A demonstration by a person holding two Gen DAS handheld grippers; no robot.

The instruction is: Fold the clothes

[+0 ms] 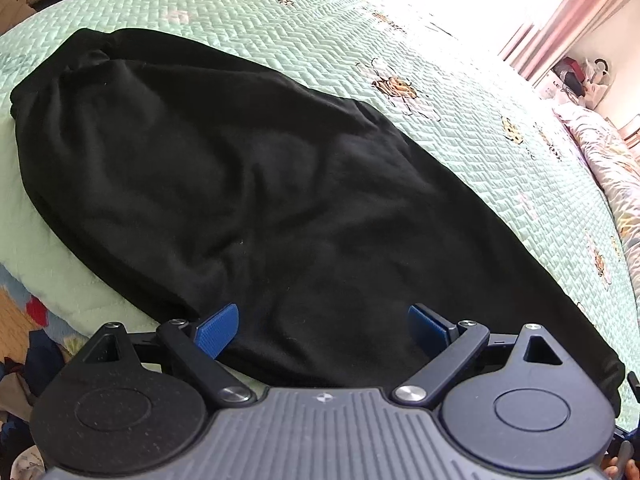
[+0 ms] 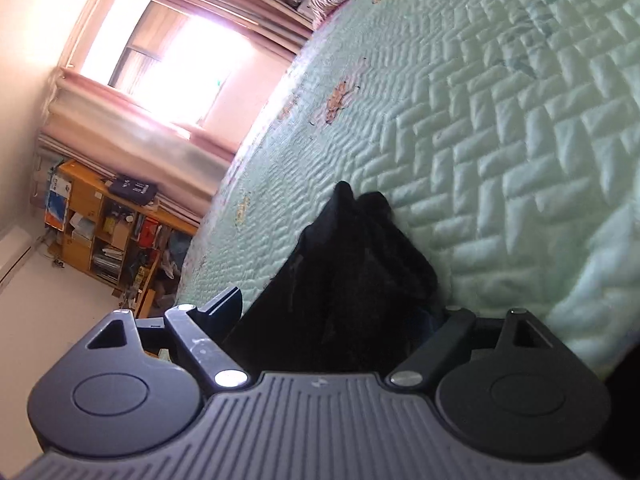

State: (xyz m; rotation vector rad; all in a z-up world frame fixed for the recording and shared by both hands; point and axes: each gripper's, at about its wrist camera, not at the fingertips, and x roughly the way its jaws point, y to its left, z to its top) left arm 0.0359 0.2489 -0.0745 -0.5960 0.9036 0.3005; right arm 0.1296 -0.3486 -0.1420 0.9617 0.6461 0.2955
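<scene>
A black garment [image 1: 248, 184] lies spread on a mint-green quilted bedspread [image 1: 304, 28] printed with cartoon bees. In the left wrist view it stretches away from the left gripper [image 1: 322, 326] toward the far left of the bed, its near edge running under the tongs. To the left of that gripper the bed's edge drops to a heap of loose clothes [image 1: 24, 364] on the floor. The left gripper's blue fingertips [image 1: 218, 330] stand spread wide over the dark cloth, nothing pinched between them. Further right, beyond the garment, pink curtains [image 1: 560, 20] and a patterned duvet [image 1: 608, 160] close the scene, and a fingertip of the person's hand [image 1: 624, 470] shows at the lower right corner.

The right wrist view is tilted and shows what the other cannot — a wooden bookshelf [image 2: 104, 224] crammed with books to the left of the right gripper [image 2: 336, 312], under a bright window [image 2: 168, 60] hung with the same pink curtains. Straight ahead of these tongs a bunched end of the black garment rises in a peak between the jaws, with bare bedspread to the right. The jaws stand wide apart; the right-hand fingertip is hidden by cloth, so whether the pads press the fabric cannot be told.
</scene>
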